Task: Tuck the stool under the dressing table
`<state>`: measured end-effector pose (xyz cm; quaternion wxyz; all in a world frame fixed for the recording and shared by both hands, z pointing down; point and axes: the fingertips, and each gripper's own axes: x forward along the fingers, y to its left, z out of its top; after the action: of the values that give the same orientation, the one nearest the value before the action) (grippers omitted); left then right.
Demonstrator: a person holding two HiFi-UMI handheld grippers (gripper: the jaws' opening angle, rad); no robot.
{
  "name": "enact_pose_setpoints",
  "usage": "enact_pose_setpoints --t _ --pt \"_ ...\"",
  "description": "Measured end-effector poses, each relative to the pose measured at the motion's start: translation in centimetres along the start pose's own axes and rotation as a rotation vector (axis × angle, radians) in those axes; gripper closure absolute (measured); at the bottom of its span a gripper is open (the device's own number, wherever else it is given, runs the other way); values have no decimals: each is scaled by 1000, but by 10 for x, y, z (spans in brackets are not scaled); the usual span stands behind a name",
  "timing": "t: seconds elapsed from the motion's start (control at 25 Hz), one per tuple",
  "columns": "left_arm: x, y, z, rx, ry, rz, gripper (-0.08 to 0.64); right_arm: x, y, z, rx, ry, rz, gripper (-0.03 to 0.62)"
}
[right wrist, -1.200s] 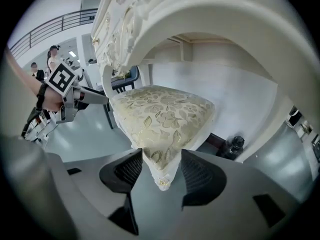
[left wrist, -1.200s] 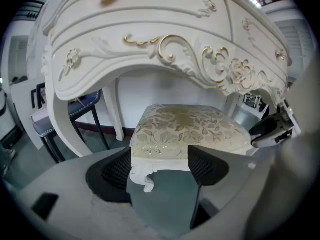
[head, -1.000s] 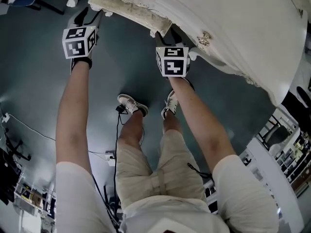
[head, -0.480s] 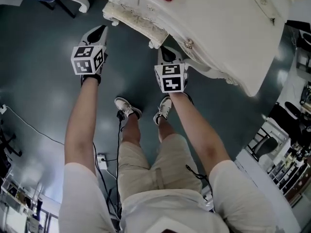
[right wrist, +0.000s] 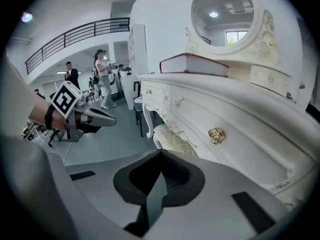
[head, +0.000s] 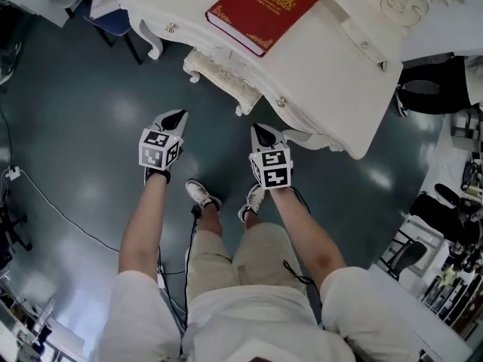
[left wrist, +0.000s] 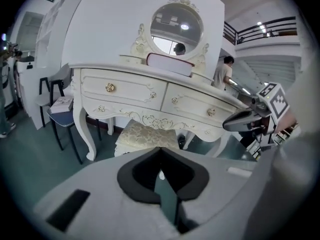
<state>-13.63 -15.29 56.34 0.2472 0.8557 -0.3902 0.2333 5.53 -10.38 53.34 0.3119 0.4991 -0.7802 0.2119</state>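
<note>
Under the counter (head: pixel 332 66) at twelve o'clock, the stool (head: pixel 221 78) sits mostly tucked. Left gripper (head: pixel 175 117) and right gripper (head: pixel 264 133) hang clear, jaws just closed together on nothing. Check its near edge; nudge squarely if it protrudes.

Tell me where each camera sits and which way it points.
Head view: on the person's head, looking steeply down at the white carved dressing table, arms, legs and shoes.
Left gripper view: on the left tongs, facing the table's front and the cream cushioned stool partly under it; shut jaws show.
Right gripper view: on the right tongs, looking along the drawers; shut jaws show.
Shared: each gripper view catches the other tongs.
</note>
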Motion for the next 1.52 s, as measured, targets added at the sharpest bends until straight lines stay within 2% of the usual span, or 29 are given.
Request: enact_pose_setpoints --t 0.2,0.28,0.56,0.72,0.8,1.08,1.28,1.4,1.52 --pt "-47 -16 24 -29 -49 34 545 -36 12 20 39 -31 13 591" --pt "-64 -21 37 -19 -75 48 545 -47 18 31 43 -53 31 591" --pt "-123 -52 75 78 -127 71 545 -89 28 71 -56 -114 117 591" --pt "-160 -62 111 81 -209 113 545 -124 22 94 -74 -167 131 591" --pt "-180 -68 122 76 -240 143 545 -144 20 98 -56 -187 130 591" --pt "-226 -92 170 128 -347 199 545 -193 -5 128 12 -280 106 591" --pt "-267 -110 207 128 -468 269 545 -229 -16 161 -6 -360 116 591" --pt "-284 -124 224 156 -510 286 545 -249 -23 178 -18 -407 127 591" --pt "-303 -135 236 175 -544 301 545 -271 -32 193 68 -447 166 591"
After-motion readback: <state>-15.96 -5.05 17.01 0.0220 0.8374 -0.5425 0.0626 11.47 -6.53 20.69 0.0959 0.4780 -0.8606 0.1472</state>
